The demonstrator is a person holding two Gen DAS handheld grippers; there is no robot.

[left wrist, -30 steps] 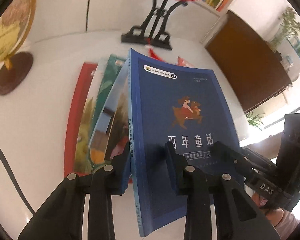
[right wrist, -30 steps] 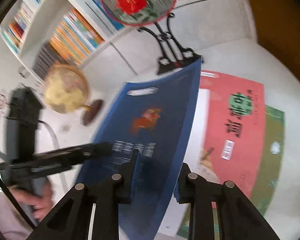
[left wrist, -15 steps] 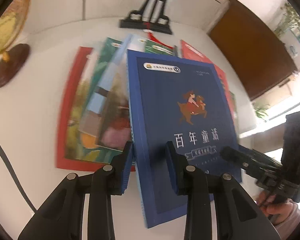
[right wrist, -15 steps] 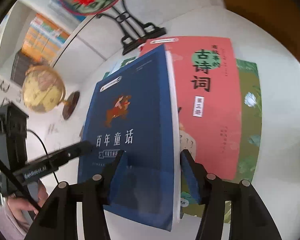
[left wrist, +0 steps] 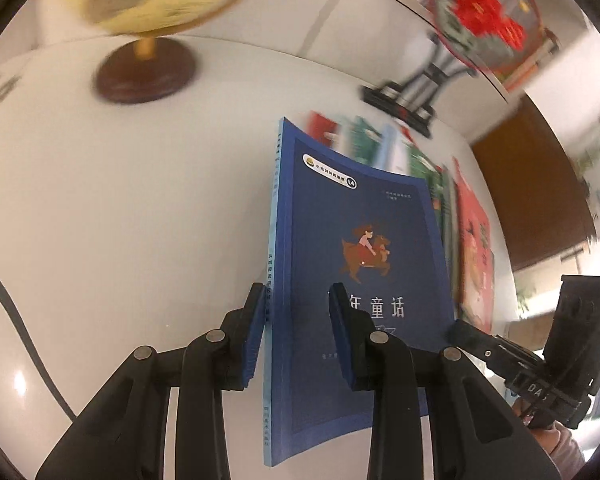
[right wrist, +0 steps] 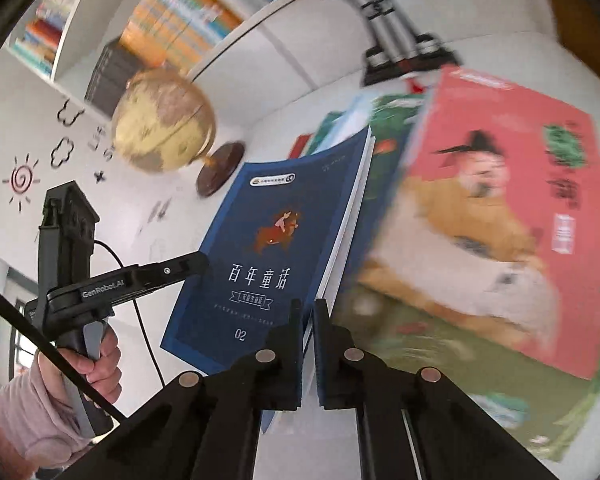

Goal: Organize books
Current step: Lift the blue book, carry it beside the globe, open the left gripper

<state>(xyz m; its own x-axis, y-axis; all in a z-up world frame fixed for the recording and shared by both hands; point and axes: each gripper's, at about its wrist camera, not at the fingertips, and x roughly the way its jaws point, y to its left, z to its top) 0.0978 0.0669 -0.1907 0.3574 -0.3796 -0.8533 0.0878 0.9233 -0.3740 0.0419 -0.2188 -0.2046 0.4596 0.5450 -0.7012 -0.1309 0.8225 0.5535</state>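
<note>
Grippers, left [left wrist: 298, 334] and right [right wrist: 307, 350], both clamp blue book [left wrist: 364, 272].

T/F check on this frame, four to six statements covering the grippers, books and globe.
1. The left gripper is clamped on the blue book at its spine side. True.
2. The right gripper stands wide open, clear of every book. False: its jaws have just been closing and are shut on the blue book's page-edge side.
3. The globe stands on the white table. True.
4. One gripper holds the pink book. False: both grippers are on the blue book, and the pink book sits beside it, unheld.
5. The blue book shows its back cover. False: the front cover, with title and rider picture, faces both cameras.
</note>
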